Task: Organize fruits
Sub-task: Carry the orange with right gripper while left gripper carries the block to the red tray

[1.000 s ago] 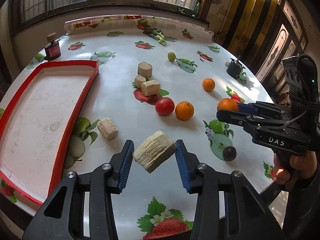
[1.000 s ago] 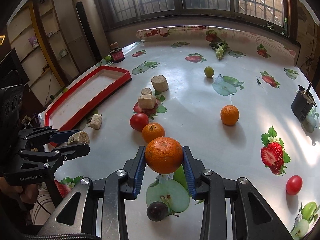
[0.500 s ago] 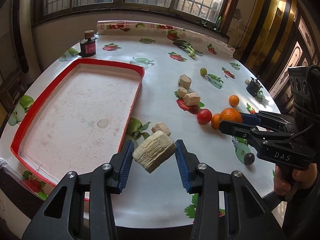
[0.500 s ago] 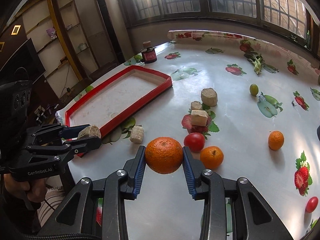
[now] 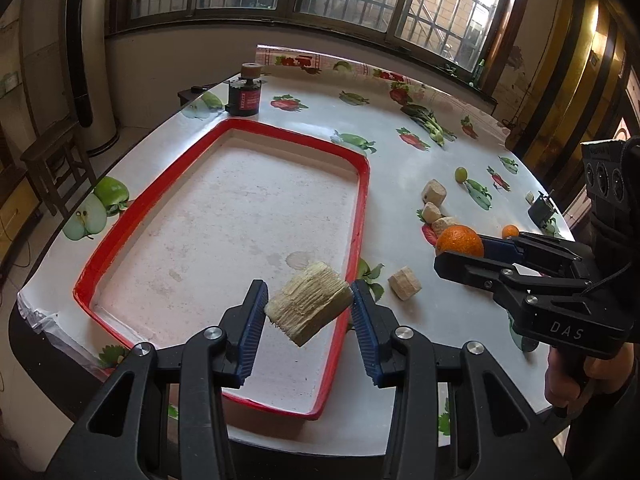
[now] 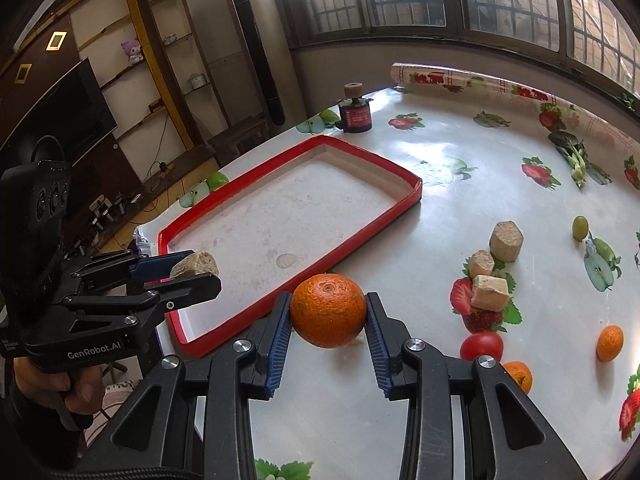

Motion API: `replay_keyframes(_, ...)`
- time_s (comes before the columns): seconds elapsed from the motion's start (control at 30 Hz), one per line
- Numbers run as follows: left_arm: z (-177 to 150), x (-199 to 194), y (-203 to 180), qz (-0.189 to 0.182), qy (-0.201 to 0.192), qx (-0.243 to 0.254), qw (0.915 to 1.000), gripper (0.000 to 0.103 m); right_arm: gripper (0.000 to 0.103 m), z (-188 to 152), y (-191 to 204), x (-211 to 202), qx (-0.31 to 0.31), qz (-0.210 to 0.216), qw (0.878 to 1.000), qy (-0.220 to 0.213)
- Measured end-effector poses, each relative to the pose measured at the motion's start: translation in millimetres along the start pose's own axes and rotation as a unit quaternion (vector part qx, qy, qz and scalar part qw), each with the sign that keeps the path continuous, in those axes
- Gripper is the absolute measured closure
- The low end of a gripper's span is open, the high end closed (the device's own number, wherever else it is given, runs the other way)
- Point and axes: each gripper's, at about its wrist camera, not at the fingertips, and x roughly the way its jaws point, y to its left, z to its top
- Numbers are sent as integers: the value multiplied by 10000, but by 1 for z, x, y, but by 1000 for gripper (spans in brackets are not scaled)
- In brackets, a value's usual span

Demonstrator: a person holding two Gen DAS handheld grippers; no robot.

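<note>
You were mid-carry with both loads aloft. Your left gripper (image 5: 308, 312) was clamped, partly closed, on a pale fibrous chunk (image 5: 309, 305), tilted between the blue pads and hanging above the near right corner of the red-rimmed tray (image 5: 362, 216). Your right gripper (image 6: 327, 322) was closed on an orange (image 6: 328, 310), round, dimpled and bright, stem scar facing up, poised just outside the tray's near rim, above the table (image 6: 460, 208). The step in hand looked like delivery to the tray, which was bare inside. The next move would call for bringing each load over the tray floor, lowering it and only then easing the pads apart, since the orange would likely roll if dropped. Farther right on the fruit-print cloth lay a loose chunk (image 5: 404, 288), a tomato (image 6: 481, 346), two small oranges (image 6: 610, 343), three more chunks (image 6: 490, 293) and, beyond them, a green grape (image 6: 580, 228). At the far edge stood a dark jar (image 6: 355, 110).
</note>
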Motion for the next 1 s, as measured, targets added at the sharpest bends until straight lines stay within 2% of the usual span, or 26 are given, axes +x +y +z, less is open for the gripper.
replay_keyframes(0.43,17,24,65,601,128,-376,9974,63,67,46,28,76,-121,220,9994,254)
replay_keyframes(0.73,17,49,80,769,361,-397,9956,62,67,59,33,131,-220,154,9977,624)
replay_keyframes(0.9,12,62,83,867,573,-407,9938,62,66,56,34,147,-279,87,9964,793)
replay_keyframes(1.0,10,63,82,929,553,-417,9933,62,65,53,36,149,-369,84,9961,800)
